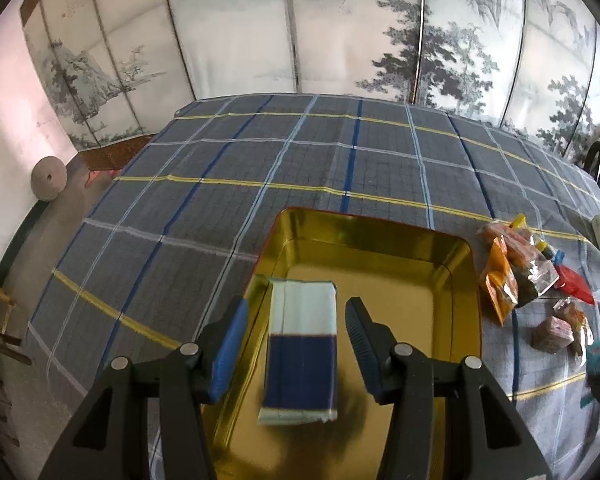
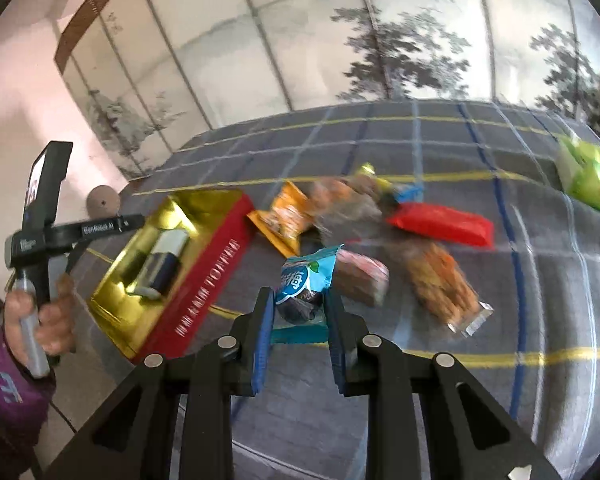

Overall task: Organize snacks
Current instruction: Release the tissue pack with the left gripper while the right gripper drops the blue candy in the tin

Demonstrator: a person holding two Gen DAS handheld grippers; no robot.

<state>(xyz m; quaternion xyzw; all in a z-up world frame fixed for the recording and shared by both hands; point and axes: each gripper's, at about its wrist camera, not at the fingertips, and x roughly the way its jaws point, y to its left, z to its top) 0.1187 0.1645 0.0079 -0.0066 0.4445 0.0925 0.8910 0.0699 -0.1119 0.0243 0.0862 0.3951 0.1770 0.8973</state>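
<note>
One blue-and-white packet (image 1: pixel 300 344) lies flat in our gold tin (image 1: pixel 456 276), which sits on the plaid-covered tabletop (image 1: pixel 300 160). We hold the left tool (image 1: pixel 296 344) above the tin with its jaws spread wide on either side of that packet, gripping nothing. Our right tool (image 2: pixel 298 300) pinches a teal plum snack pouch (image 2: pixel 306 280) over the tabletop, just right of the tin. A red bar (image 2: pixel 440 224), an orange pouch (image 2: pixel 286 216) and a green bag (image 2: pixel 592 176) lie farther back.

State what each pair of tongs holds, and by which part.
Right tongs grip the blue snack packet across its lower half. Left tongs hold nothing.
</note>
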